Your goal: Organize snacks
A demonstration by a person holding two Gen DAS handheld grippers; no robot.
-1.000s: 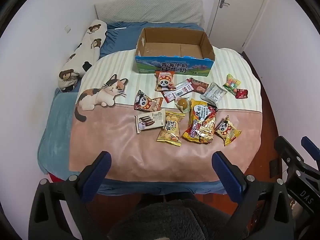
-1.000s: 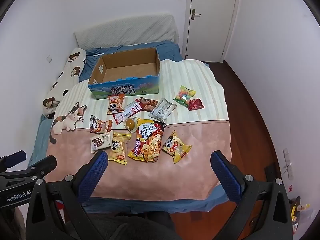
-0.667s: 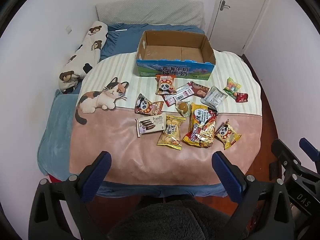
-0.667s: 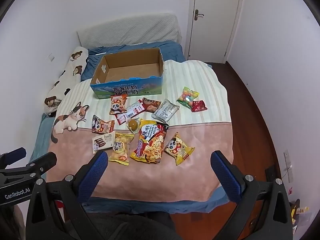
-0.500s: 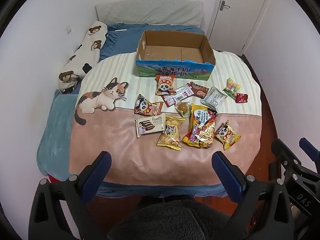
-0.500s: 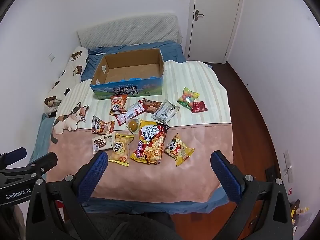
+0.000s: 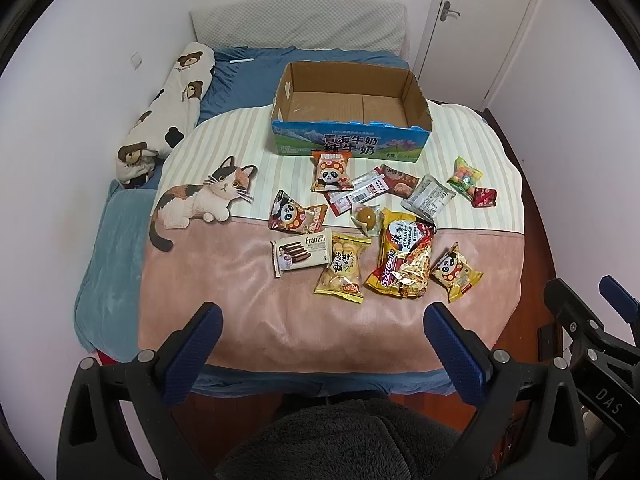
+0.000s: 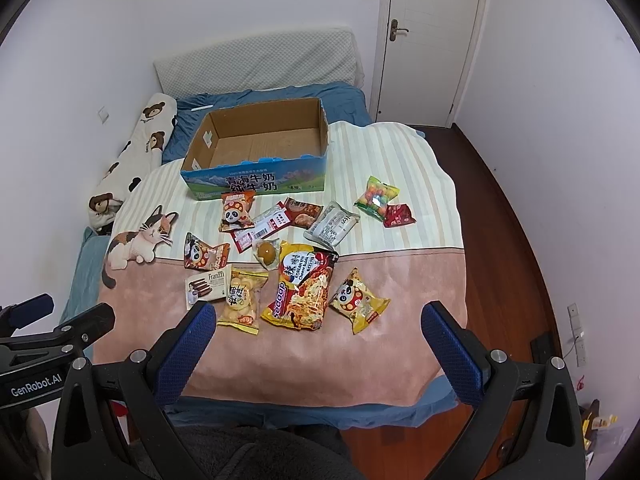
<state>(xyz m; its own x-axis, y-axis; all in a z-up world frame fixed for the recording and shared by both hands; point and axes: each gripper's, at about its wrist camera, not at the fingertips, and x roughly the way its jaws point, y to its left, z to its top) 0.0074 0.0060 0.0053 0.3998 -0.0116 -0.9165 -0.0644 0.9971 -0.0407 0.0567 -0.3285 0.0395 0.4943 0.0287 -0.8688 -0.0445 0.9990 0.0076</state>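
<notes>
Several snack packets lie on the bed blanket (image 7: 240, 312): a big yellow noodle bag (image 7: 402, 258) (image 8: 304, 286), a yellow panda packet (image 7: 456, 272) (image 8: 358, 300), a Franzzi wafer pack (image 7: 302, 254) (image 8: 208, 284), a candy bag (image 7: 464, 176) (image 8: 377, 196) and others. An empty open cardboard box (image 7: 350, 114) (image 8: 260, 148) stands behind them. My left gripper (image 7: 320, 354) and right gripper (image 8: 316, 354) are both open and empty, held above the bed's near edge, short of the snacks.
A bear-print pillow (image 7: 168, 108) lies along the left wall. A grey headboard cushion (image 7: 296, 24) and a white door (image 8: 424, 40) are at the back. Wooden floor (image 8: 504, 220) runs along the bed's right side.
Both grippers have shifted only slightly over the bed; the snacks and box have not moved, and both jaws stay open.
</notes>
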